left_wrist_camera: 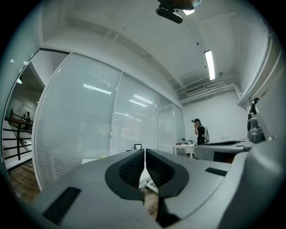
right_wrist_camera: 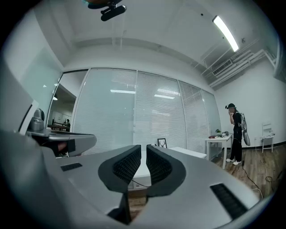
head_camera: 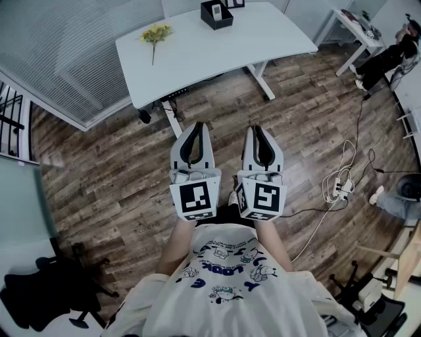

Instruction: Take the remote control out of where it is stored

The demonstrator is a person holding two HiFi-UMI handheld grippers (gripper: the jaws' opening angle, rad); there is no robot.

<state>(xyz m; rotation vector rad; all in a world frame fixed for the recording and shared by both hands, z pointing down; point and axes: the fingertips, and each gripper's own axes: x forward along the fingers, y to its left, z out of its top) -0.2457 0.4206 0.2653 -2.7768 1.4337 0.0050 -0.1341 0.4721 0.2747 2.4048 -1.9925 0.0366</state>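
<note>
Both tools are empty, jaws pressed together: the left gripper and right gripper hang side by side over the wood floor, well short of the white table, where the remote control stands in a black holder at its far edge. Arriving this narrow, the jaws would likely shove the remote or tip the holder. Yellow flowers lie left of it, and floor cables at right could snag a foot.
</note>
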